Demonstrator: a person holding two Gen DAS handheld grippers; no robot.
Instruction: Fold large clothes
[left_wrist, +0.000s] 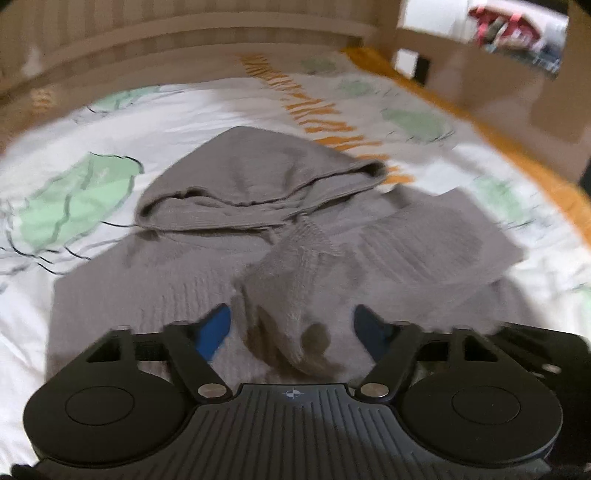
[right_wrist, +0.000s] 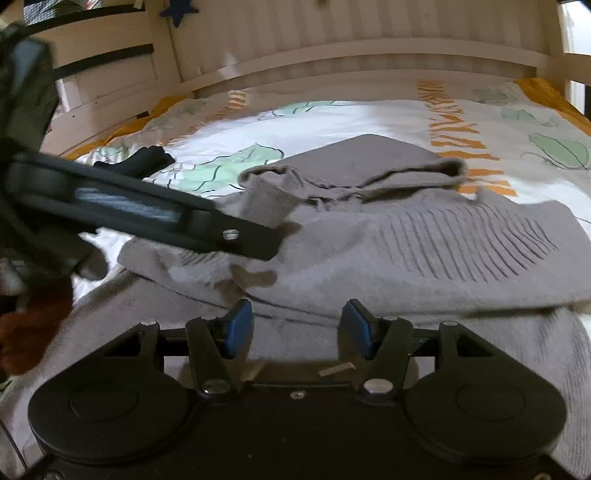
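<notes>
The left hand-held gripper (left_wrist: 291, 328) has a bunched sleeve end (left_wrist: 295, 295) of the grey hooded sweater (left_wrist: 177, 280) between its blue pads (left_wrist: 214, 332); the picture is too blurred to tell whether the pads press on the knit or merely stand either side of it. From the right wrist view this same gripper reaches in from the left, its tip at a ribbed cuff that stands up from the garment.

The right hand-held gripper (right_wrist: 295, 328) is about half open with nothing between its fingers, poised just above the lower body of the sweater.

The sweater lies spread flat on the bed, hood (left_wrist: 258, 177) toward the headboard (right_wrist: 332, 51) (hood opening facing the cameras), one sleeve folded across the chest, showing ribbed lines. Beneath it is a white duvet (left_wrist: 92, 332) printed with green leaves and orange stripes, with a yellow-orange edge. A small dark piece of cloth (right_wrist: 144, 158) lies on the duvet, well apart to the left.
</notes>
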